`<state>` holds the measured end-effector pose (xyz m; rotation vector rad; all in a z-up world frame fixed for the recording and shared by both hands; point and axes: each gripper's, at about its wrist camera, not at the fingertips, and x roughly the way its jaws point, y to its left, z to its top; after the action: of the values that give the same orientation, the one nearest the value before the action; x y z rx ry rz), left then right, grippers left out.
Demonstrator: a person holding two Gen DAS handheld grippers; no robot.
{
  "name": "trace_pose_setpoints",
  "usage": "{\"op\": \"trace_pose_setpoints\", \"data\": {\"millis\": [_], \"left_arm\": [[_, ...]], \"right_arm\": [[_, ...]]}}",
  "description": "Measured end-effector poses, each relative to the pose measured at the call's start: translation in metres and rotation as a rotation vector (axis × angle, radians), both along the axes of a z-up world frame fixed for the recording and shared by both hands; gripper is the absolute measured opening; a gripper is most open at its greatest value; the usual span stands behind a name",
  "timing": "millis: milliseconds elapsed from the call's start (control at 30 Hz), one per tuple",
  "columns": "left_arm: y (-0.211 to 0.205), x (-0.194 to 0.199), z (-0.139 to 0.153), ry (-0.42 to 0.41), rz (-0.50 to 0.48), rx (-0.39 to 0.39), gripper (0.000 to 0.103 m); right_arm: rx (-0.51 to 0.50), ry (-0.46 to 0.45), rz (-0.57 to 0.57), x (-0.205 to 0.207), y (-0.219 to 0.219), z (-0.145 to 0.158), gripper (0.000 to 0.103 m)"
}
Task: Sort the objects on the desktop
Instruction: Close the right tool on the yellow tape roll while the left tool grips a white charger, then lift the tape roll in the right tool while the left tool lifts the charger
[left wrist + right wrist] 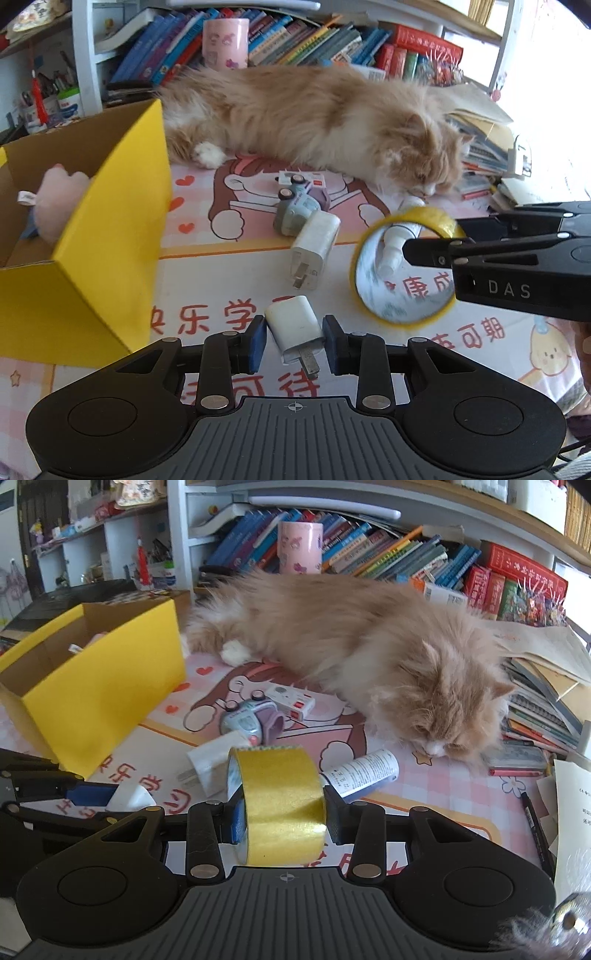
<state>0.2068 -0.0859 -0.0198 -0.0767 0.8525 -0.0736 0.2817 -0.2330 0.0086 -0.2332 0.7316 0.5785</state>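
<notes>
Bookshelves crammed with leaning volumes backed a desk under a pink cartoon mat, and both claws were busy on it. Left gripper (294,341) was clenched on a white charger (294,334), blue pads squeezing its flat sides with the prongs pointing back toward the camera, a sensible hold since those broad faces give the pads the most to bite. Right gripper (282,818) was clamped across a roll of yellow tape (282,805), pinching the roll's two open faces so the ring could not roll away; from the left wrist view the roll hung off the mat. Just beyond lay a second white charger (314,251), prongs toward the camera, touching a toy car (301,210) tipped on its side, with a small white box (291,699) behind it and a white spray bottle (364,771) lying flat near the tape. Off to the left stood a yellow box (103,236), open-topped with a pink plush (59,199) already inside, the likely drop-off for both loads. A long-haired ginger cat (369,657) lay stretched across the back of the mat, nose close to the bottle, so any carry probably wants to stay low and clear of it.
</notes>
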Motion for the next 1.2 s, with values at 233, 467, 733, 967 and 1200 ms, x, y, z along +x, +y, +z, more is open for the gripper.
{"op": "trace_pose_setpoints", "data": {"millis": [233, 467, 733, 967, 1200], "left_arm": [[-0.002, -0.015, 0.009, -0.028, -0.004, 0.003, 0.031], [-0.003, -0.027, 0.016, -0.054, 0.0, 0.001, 0.032], [-0.001, -0.033, 0.019, -0.069, 0.019, -0.005, 0.032], [-0.003, -0.036, 0.019, -0.071, 0.007, -0.006, 0.032], [0.0, -0.038, 0.02, -0.082, 0.007, -0.018, 0.032]], "right_arm": [[0.002, -0.01, 0.012, -0.02, -0.002, 0.01, 0.037], [0.016, -0.002, -0.008, -0.031, -0.006, 0.011, 0.037], [0.024, 0.01, -0.032, -0.033, -0.012, 0.01, 0.037], [0.024, 0.034, -0.041, -0.033, -0.014, 0.009, 0.037], [-0.007, -0.019, -0.077, -0.037, -0.013, 0.013, 0.037]]}}
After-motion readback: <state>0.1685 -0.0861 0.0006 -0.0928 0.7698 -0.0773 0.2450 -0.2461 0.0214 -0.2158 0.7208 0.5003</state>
